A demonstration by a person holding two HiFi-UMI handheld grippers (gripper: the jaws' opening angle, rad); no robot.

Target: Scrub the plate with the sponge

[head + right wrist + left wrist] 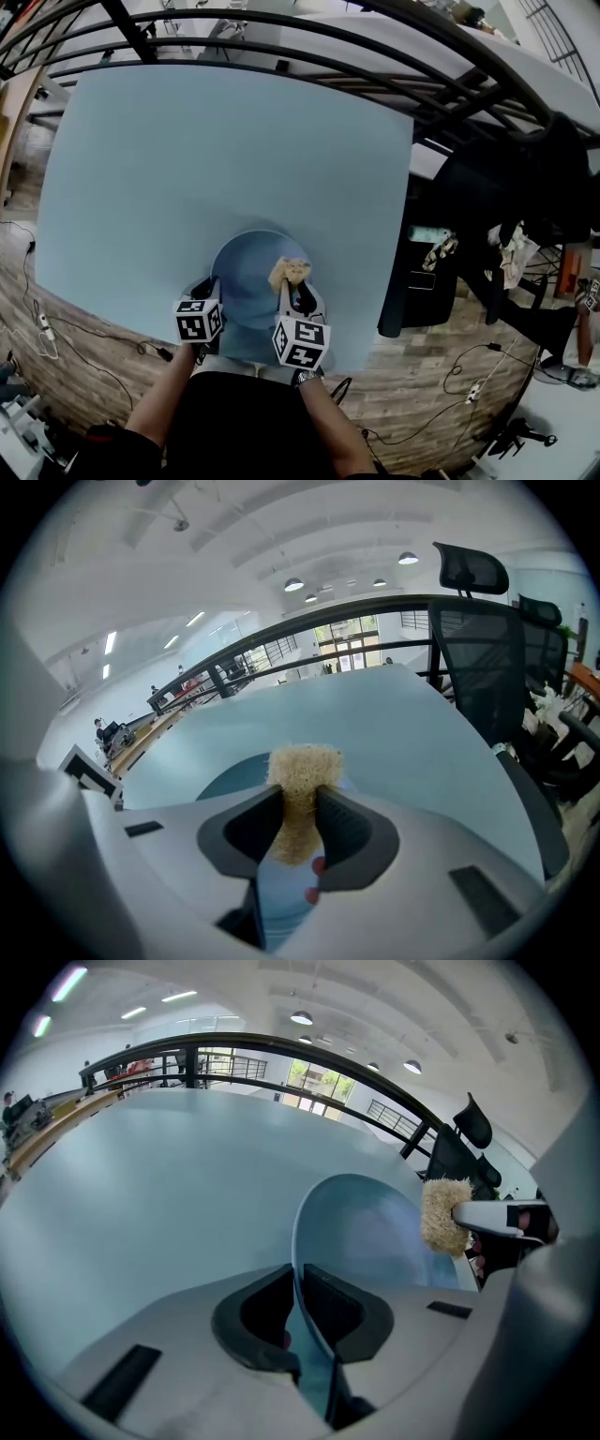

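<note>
Head view: can't see near rim of plate (246, 277), buried under marker cubes (198, 322) of left gripper (208, 284) and right gripper (292, 289). Can't confirm sponge (289, 271) contact with plate from there; probably touching. Right gripper view: only get a sliver of plate left of sponge, behind gripper housing otherwise. Left gripper view: lose plate's lower edge between the jaws.

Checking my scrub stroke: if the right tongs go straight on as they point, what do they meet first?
Likely the plate: the sponge clamped in the right tongs leads and seems pressed against it; depth is unclear.
</note>
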